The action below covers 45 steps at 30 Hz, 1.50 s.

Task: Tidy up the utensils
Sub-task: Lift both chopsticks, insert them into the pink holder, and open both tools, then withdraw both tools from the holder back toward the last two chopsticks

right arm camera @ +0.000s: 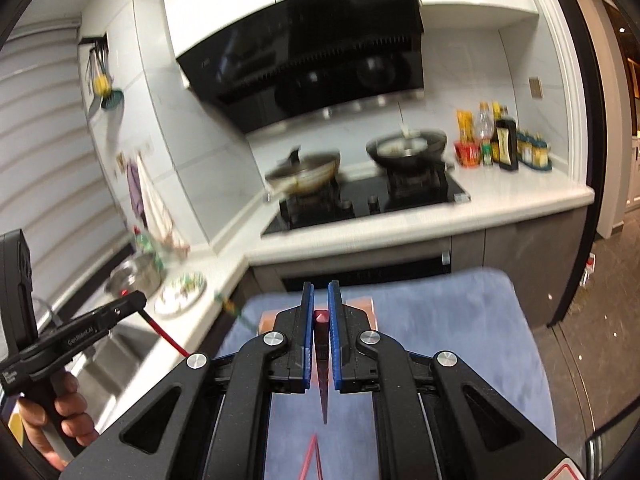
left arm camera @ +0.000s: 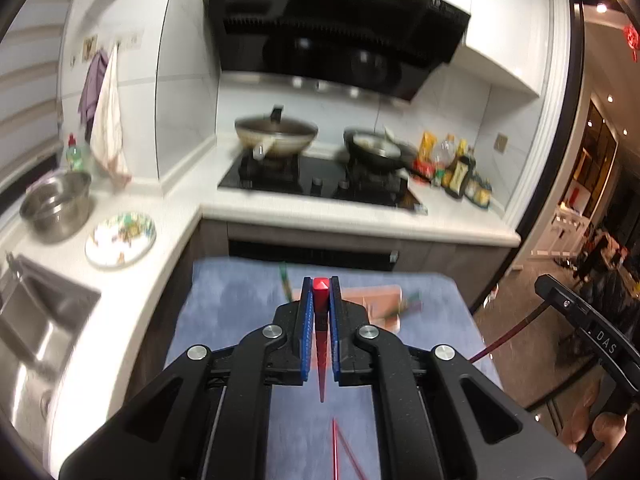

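Kitchen, blue mat (left arm camera: pixel 240 312) | left gripper (left arm camera: pixel 321 286) clamped on red chopstick (left arm camera: pixel 320 344) | right gripper (right arm camera: pixel 321 294) clamped on second red chopstick (right arm camera: pixel 321 352) | orange tray (left arm camera: pixel 380 300) at 12 o'clock | lower both level, align tips, release over tray.

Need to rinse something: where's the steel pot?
Left wrist view, far left: the steel pot stands on the counter between the sink and patterned plate.
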Each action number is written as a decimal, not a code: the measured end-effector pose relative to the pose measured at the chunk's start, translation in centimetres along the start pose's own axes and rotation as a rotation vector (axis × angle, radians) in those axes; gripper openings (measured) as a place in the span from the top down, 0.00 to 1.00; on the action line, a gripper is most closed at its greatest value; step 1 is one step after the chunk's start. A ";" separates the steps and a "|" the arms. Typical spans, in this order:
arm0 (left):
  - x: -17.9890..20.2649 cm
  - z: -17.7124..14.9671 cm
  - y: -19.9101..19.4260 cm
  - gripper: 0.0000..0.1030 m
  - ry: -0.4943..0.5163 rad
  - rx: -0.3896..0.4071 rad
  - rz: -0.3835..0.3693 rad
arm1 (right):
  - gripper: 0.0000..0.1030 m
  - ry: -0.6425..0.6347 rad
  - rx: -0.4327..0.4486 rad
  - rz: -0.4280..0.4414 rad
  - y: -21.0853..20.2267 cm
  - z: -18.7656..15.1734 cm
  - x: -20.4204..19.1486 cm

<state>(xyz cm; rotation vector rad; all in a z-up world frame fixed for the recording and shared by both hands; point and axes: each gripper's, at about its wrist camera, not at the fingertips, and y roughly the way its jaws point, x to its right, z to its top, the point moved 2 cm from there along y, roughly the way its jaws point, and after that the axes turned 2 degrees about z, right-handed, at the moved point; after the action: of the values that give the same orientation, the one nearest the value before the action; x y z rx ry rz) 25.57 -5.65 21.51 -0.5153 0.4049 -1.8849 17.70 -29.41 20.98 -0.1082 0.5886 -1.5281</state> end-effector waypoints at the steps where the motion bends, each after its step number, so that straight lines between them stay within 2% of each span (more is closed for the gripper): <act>1: 0.1 0.9 0.1 0.94 -0.001 0.014 0.002 | 0.93 0.001 0.015 0.000 0.3 1.0 -0.1; 6: 0.3 5.3 1.4 0.94 -0.019 0.072 0.006 | 0.93 -0.003 0.072 0.001 2.9 6.0 -0.9; 10: 0.4 7.2 3.1 0.93 -0.015 0.098 0.014 | 0.93 0.004 0.078 -0.002 5.8 8.0 -1.1; 15: -0.2 6.5 6.5 0.93 -0.025 0.051 0.025 | 0.93 0.019 0.038 -0.002 9.8 7.7 -0.7; 26: -1.3 2.7 12.1 0.93 -0.041 -0.063 0.041 | 0.93 0.005 -0.104 -0.028 15.7 3.0 0.5; 29: -1.4 2.2 12.8 0.93 -0.051 -0.092 0.032 | 0.91 -0.014 -0.130 -0.038 16.2 2.3 0.5; 31: -1.3 1.9 12.8 0.92 -0.047 -0.098 0.045 | 0.82 -0.023 -0.127 -0.048 16.1 2.1 0.4; 32: -1.2 1.9 12.8 0.87 -0.044 -0.097 0.049 | 0.74 -0.024 -0.120 -0.051 15.8 2.1 0.4; 33: -1.2 1.7 12.6 0.82 -0.042 -0.095 0.059 | 0.71 -0.024 -0.115 -0.053 15.6 2.1 0.3; 34: -1.1 1.7 12.4 0.72 -0.043 -0.090 0.064 | 0.68 -0.023 -0.108 -0.054 15.4 2.1 0.3; 35: -1.1 1.7 12.2 0.67 -0.044 -0.084 0.068 | 0.67 -0.022 -0.104 -0.054 15.1 2.1 0.3; 45: -1.2 0.5 9.8 0.64 -0.036 -0.079 0.087 | 0.67 -0.039 -0.108 -0.044 12.2 1.1 -0.4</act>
<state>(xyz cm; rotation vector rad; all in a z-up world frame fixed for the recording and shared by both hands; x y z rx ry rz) 33.91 -8.05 16.79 -0.5743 0.4721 -1.7792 29.18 -28.52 16.86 -0.2346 0.6410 -1.5335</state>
